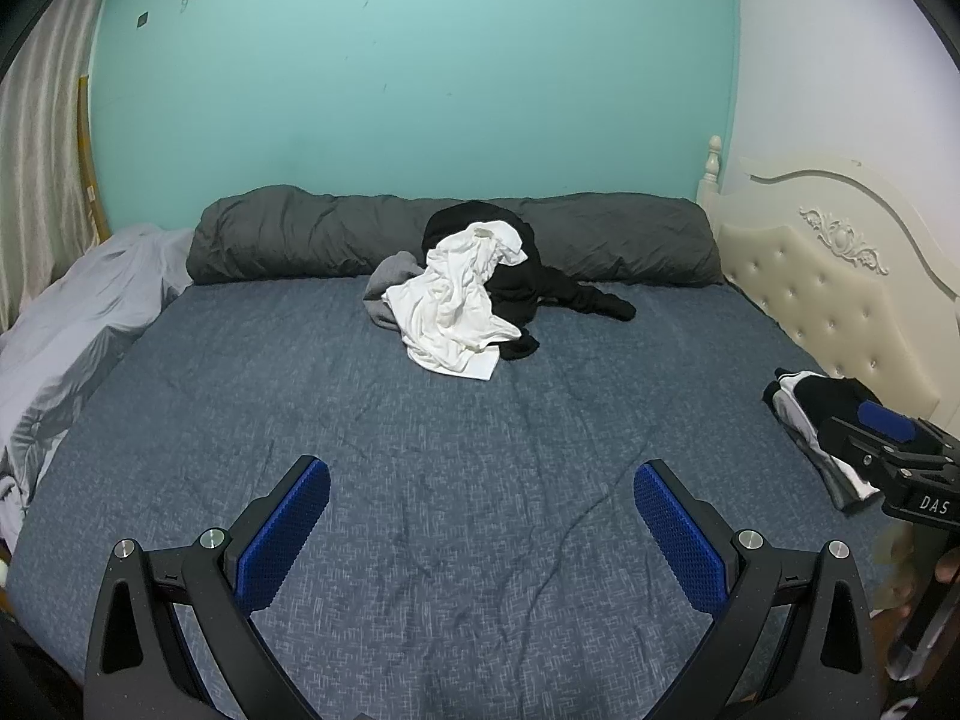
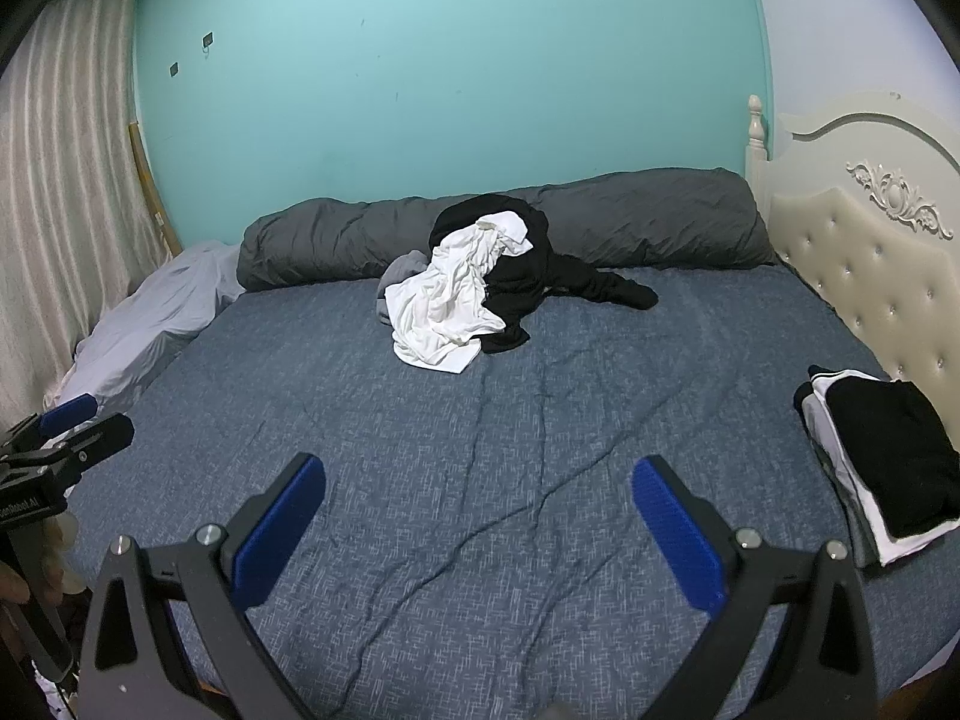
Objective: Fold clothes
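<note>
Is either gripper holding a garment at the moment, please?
No: the left gripper and right gripper are both open over the bare bedspread.

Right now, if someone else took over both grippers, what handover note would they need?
Left gripper: open, empty, above the blue bedspread.
Right gripper: open, empty, above the same bedspread.
Unfolded pile: a white garment lies over black clothing, with a grey piece at its left, mid-bed against the rolled dark grey duvet.
Done: a folded stack, black on top and white beneath, sits at the right edge by the headboard.
Left: fold each piece in the pile and add it to the stack. The white garment looks easiest to take first.
</note>
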A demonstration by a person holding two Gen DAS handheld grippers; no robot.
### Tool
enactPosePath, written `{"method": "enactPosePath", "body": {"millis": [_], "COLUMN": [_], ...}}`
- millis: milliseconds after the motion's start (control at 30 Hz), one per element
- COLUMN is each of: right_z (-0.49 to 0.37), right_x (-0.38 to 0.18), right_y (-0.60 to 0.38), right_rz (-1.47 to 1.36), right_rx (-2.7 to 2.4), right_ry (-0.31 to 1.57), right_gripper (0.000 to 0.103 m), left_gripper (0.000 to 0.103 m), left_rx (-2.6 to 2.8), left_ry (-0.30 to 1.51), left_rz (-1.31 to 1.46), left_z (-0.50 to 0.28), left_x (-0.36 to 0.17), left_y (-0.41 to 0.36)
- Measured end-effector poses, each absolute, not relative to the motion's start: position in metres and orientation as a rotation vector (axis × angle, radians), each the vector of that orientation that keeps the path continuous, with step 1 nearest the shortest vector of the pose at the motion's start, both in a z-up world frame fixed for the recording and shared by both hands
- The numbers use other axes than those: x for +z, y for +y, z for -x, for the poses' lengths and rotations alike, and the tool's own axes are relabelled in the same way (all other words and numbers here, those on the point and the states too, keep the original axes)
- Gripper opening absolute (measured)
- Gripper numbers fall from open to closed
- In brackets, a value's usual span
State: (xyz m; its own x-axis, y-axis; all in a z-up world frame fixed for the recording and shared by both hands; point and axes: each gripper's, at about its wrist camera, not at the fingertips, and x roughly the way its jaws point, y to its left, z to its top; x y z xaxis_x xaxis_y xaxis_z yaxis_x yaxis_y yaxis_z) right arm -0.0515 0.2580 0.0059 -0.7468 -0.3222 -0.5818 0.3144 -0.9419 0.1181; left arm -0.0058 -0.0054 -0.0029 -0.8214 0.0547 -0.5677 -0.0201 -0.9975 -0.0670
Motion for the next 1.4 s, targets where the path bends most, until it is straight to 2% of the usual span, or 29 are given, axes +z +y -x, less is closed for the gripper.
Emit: {"method": "enactPosePath", "body": {"millis": [1400], "right_z": [0.0551], "right_x": [-0.0006], "right_y": [0.2578], "right_rz": [-0.900], "right_rx": [-2.643], "right_ry": [-0.028], "right_gripper": [0.103], "left_gripper": [0.103], "left_rx": [2.923], "left_ry": [-0.076], "left_rz": [0.928], "left_z": [0.0098], "left_x": [-0.0084], "left_y": [-0.0029]}}
